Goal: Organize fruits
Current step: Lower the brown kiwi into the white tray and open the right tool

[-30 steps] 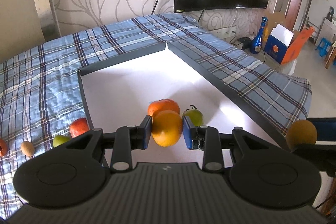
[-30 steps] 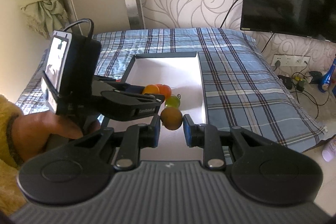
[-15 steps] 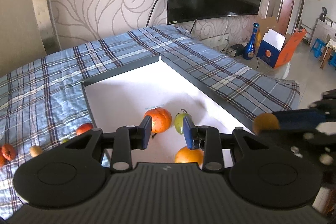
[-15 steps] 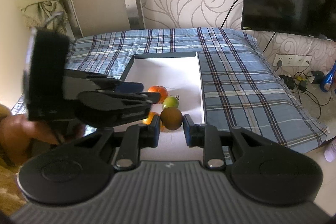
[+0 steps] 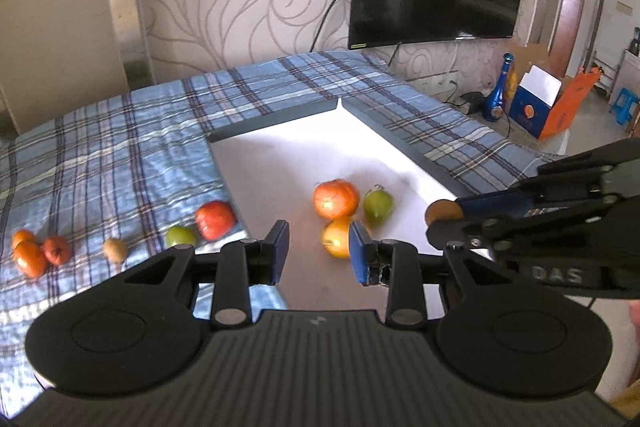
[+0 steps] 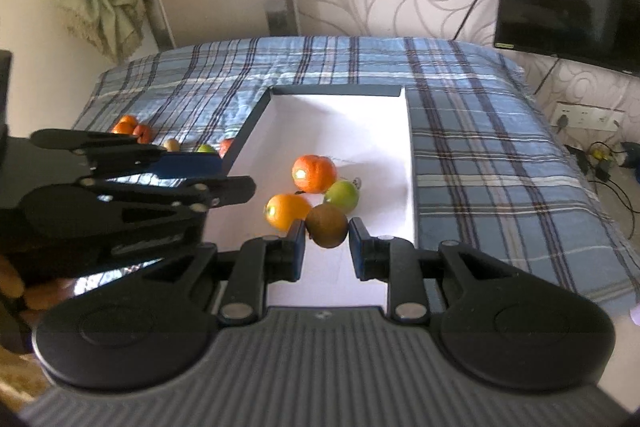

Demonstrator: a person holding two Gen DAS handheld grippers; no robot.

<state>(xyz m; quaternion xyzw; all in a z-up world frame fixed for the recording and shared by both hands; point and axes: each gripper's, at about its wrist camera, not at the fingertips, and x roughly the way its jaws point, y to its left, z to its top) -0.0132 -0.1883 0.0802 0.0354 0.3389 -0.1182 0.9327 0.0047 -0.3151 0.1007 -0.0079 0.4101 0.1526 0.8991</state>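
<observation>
Right gripper clamps a kiwi above the tray's near edge; left gripper, narrow, holds nothing. Best lowered onto bare floor beside the orange before release.

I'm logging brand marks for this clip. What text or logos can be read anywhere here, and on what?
"DAS": on the side of the right gripper, left wrist view; letters before it are hidden.
Small emblem on each gripper's ribbed body: no letters readable.
Print on the blue-and-orange box and blue bottle: too small to read.
</observation>
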